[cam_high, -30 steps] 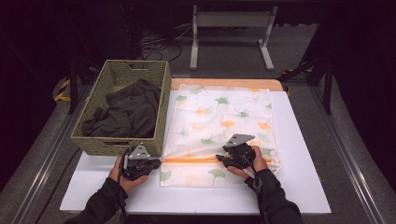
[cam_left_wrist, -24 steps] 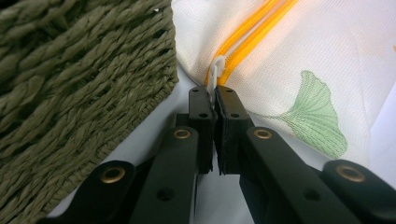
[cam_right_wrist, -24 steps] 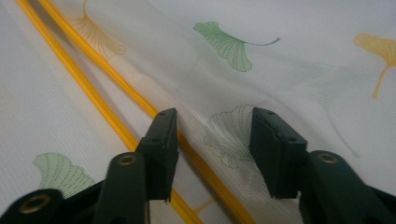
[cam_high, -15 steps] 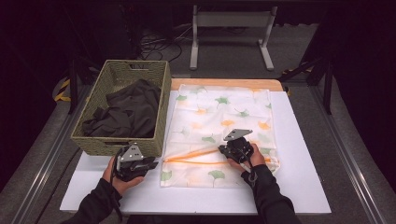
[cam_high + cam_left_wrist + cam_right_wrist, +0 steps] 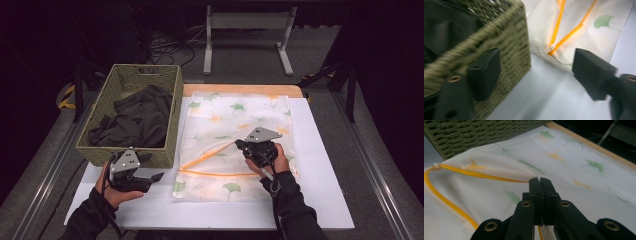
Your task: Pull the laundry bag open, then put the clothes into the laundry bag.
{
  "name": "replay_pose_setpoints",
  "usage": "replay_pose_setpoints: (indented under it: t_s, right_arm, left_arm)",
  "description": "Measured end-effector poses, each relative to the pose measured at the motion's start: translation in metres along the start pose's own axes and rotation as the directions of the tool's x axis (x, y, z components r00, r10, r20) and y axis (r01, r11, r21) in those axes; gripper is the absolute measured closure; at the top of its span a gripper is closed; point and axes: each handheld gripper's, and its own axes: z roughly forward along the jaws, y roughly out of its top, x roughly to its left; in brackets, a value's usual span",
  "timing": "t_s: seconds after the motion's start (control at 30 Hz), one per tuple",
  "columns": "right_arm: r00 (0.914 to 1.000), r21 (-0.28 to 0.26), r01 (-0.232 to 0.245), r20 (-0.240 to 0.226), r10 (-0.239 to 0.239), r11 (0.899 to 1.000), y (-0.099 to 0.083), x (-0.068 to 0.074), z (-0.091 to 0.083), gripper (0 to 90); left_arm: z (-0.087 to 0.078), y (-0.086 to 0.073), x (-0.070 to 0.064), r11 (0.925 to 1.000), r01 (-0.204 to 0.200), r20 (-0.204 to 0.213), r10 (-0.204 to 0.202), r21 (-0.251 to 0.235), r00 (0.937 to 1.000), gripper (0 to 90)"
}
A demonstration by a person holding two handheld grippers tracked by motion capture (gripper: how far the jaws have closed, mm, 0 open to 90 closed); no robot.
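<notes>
Right gripper (image 5: pixel 540 182) pinches the orange-zippered upper layer of the white leaf-printed mesh laundry bag (image 5: pixel 235 140) lying flat beside the green woven basket (image 5: pixel 165 80); left gripper (image 5: pixel 150 179), jaws spread, should reach in low.

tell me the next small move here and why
Probably lift the right claw a little higher to widen the mouth of the mesh bag: it is shut on the upper edge by the orange zipper, which gapes open. The left claw is open near the basket holding the dark garment, free to fetch it.
</notes>
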Motion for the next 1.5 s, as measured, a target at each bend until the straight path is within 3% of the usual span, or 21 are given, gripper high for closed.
replay_pose_setpoints:
  t_s: [0.2, 0.27, 0.4, 0.47, 0.6, 0.7, 0.73, 0.8, 0.87, 0.93, 0.97, 1.0, 1.03, 1.07, 1.17, 1.3, 1.33, 1.37, 1.4, 1.47, 1.5]
  right_arm:
    - [0.9998, -0.038, 0.018, 0.013, -0.018, 0.999, 0.017, 0.001, -0.008, 88.8]
    - [0.9996, -0.046, 0.025, 0.015, -0.025, 0.999, 0.021, 0.003, -0.010, 88.8]
    - [0.9991, -0.035, 0.041, 0.012, -0.040, 0.999, 0.026, 0.006, -0.009, 88.8]
    - [0.9987, -0.029, 0.049, 0.013, -0.049, 0.998, 0.027, 0.007, -0.008, 88.8]
    - [0.9988, -0.028, 0.049, 0.008, -0.048, 0.998, 0.026, 0.008, -0.008, 88.8]
    - [0.9988, -0.018, 0.049, 0.001, -0.049, 0.999, 0.026, 0.007, -0.004, 88.8]
    - [0.9988, -0.018, 0.049, 0.001, -0.049, 0.999, 0.026, 0.007, -0.004, 88.8]
    - [0.9990, -0.017, 0.044, -0.007, -0.044, 0.999, 0.025, 0.006, -0.002, 88.7]
    - [0.9991, -0.009, 0.040, -0.013, -0.040, 0.999, 0.024, 0.005, 0.002, 88.8]
    - [0.9993, -0.007, 0.031, -0.019, -0.031, 0.999, 0.023, 0.003, 0.004, 88.8]
    - [0.9993, -0.005, 0.031, -0.021, -0.031, 1.000, 0.022, 0.003, 0.005, 88.8]
    - [0.9992, -0.004, 0.030, -0.024, -0.030, 1.000, 0.022, 0.002, 0.006, 88.8]
    - [0.9992, -0.004, 0.030, -0.024, -0.030, 1.000, 0.022, 0.002, 0.006, 88.8]
    - [0.9992, -0.003, 0.031, -0.026, -0.031, 1.000, 0.022, 0.002, 0.007, 88.8]
    - [0.9989, -0.001, 0.031, -0.036, -0.031, 1.000, 0.021, 0.002, 0.008, 88.8]
    - [0.9985, 0.003, 0.037, -0.041, -0.037, 0.999, 0.019, 0.004, 0.009, 88.8]
    - [0.9984, 0.005, 0.037, -0.044, -0.037, 0.999, 0.019, 0.005, 0.010, 88.8]
    - [0.9982, 0.010, 0.039, -0.047, -0.038, 0.999, 0.017, 0.005, 0.011, 88.8]
    - [0.9981, 0.013, 0.040, -0.047, -0.039, 0.999, 0.017, 0.005, 0.012, 88.8]
    - [0.9979, 0.015, 0.033, -0.055, -0.033, 0.999, 0.014, 0.006, 0.014, 88.8]
    - [0.9978, 0.017, 0.036, -0.056, -0.035, 0.999, 0.014, 0.006, 0.014, 88.8]
  left_arm:
    - [-0.031, 0.016, 0.013, 0.9977, 0.018, -0.031, -0.020, -0.065, 0.9993, 12.9]
    - [-0.042, 0.023, 0.020, 0.9969, -0.002, -0.059, -0.003, -0.078, 0.9983, 11.4]
    - [-0.048, 0.040, 0.043, 0.9989, -0.034, -0.119, 0.030, -0.032, 0.9924, 7.8]
    - [-0.045, 0.049, 0.059, 0.9997, -0.022, -0.132, 0.023, 0.010, 0.9910, 6.3]
    - [-0.027, 0.063, 0.090, 0.9987, 0.005, -0.109, 0.000, 0.051, 0.9941, 4.7]
    - [0.001, 0.072, 0.116, 0.9910, 0.043, -0.128, -0.027, 0.127, 0.9914, 4.3]
    - [0.001, 0.072, 0.116, 0.9910, 0.043, -0.128, -0.027, 0.127, 0.9914, 4.2]
    - [0.016, 0.075, 0.129, 0.9859, 0.065, -0.125, -0.046, 0.154, 0.9911, 4.4]
    - [0.031, 0.075, 0.141, 0.9764, 0.092, -0.130, -0.067, 0.196, 0.9892, 3.9]
    - [0.052, 0.072, 0.152, 0.9613, 0.121, -0.122, -0.093, 0.247, 0.9882, 3.1]
    - [0.061, 0.069, 0.155, 0.9511, 0.117, -0.130, -0.083, 0.286, 0.9881, 3.1]
    - [0.066, 0.068, 0.157, 0.9430, 0.117, -0.144, -0.075, 0.311, 0.9867, 3.1]
    - [0.066, 0.068, 0.157, 0.9430, 0.117, -0.144, -0.075, 0.311, 0.9867, 2.2]
    - [0.074, 0.066, 0.159, 0.9327, 0.135, -0.152, -0.088, 0.334, 0.9844, 2.2]
    - [0.085, 0.064, 0.166, 0.9130, 0.160, -0.155, -0.108, 0.375, 0.9820, 0.1]
    - [0.096, 0.058, 0.169, 0.8723, 0.200, -0.133, -0.157, 0.446, 0.9787, 0.1]
    - [0.099, 0.054, 0.171, 0.8495, 0.208, -0.105, -0.180, 0.485, 0.9781, 0.1]
    - [0.101, 0.053, 0.171, 0.8391, 0.210, -0.087, -0.193, 0.502, 0.9774, 0.1]
    - [0.106, 0.050, 0.170, 0.8150, 0.211, -0.050, -0.219, 0.540, 0.9744, 0.1]
    - [0.111, 0.049, 0.167, 0.7924, 0.178, -0.024, -0.202, 0.583, 0.9790, 0.0]
    - [0.112, 0.049, 0.167, 0.7886, 0.175, -0.027, -0.198, 0.589, 0.9799, 0.1]
